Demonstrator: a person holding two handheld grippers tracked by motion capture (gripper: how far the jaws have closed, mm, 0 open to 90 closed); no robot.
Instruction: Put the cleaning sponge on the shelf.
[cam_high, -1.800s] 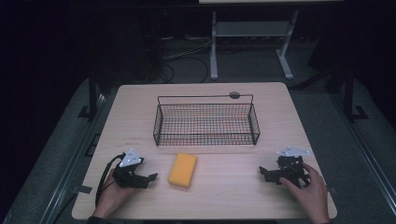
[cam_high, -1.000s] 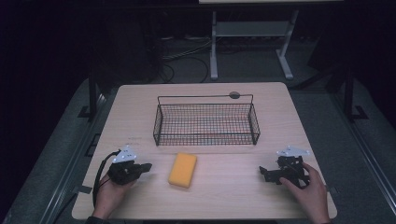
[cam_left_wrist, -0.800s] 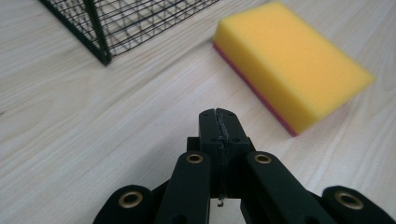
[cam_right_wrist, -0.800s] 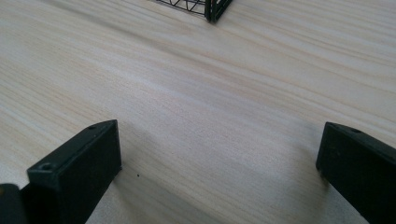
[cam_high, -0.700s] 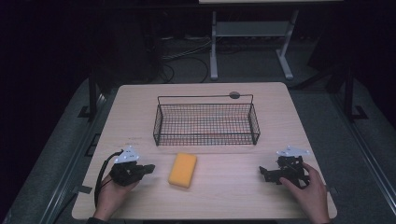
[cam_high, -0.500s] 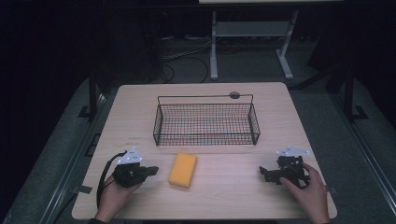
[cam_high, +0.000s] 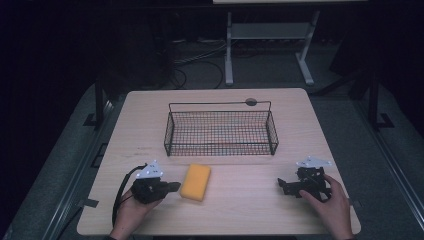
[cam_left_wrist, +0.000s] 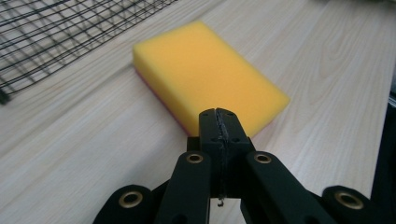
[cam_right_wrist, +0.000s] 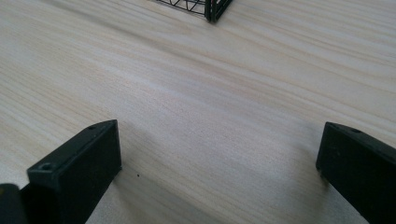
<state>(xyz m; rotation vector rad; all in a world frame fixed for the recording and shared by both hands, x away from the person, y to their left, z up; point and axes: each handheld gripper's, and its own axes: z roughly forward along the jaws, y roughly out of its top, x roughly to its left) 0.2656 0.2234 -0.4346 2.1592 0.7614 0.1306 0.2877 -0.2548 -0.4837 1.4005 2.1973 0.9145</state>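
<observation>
A yellow sponge (cam_high: 195, 181) with a pink underside lies flat on the wooden table (cam_high: 240, 215), just in front of the black wire basket (cam_high: 220, 129). My left gripper (cam_high: 173, 186) rests at the sponge's left side, jaws pressed together with nothing between them. In the left gripper view the shut tips of the left gripper (cam_left_wrist: 219, 122) sit right at the near edge of the sponge (cam_left_wrist: 205, 74). My right gripper (cam_high: 281, 184) lies near the table's front right, held by a hand. In the right gripper view its two fingers (cam_right_wrist: 88, 158) stand wide apart over bare wood.
The basket (cam_right_wrist: 205, 7) has its corner at the top of the right gripper view, and its mesh (cam_left_wrist: 56, 32) is at the upper left of the left gripper view. A small dark disc (cam_high: 251, 102) sits behind the basket. A metal stand (cam_high: 265, 40) is on the floor beyond the table.
My left gripper has slid rightwards across the table, closing up to the sponge's left edge. The right gripper, the sponge and the basket have stayed put.
</observation>
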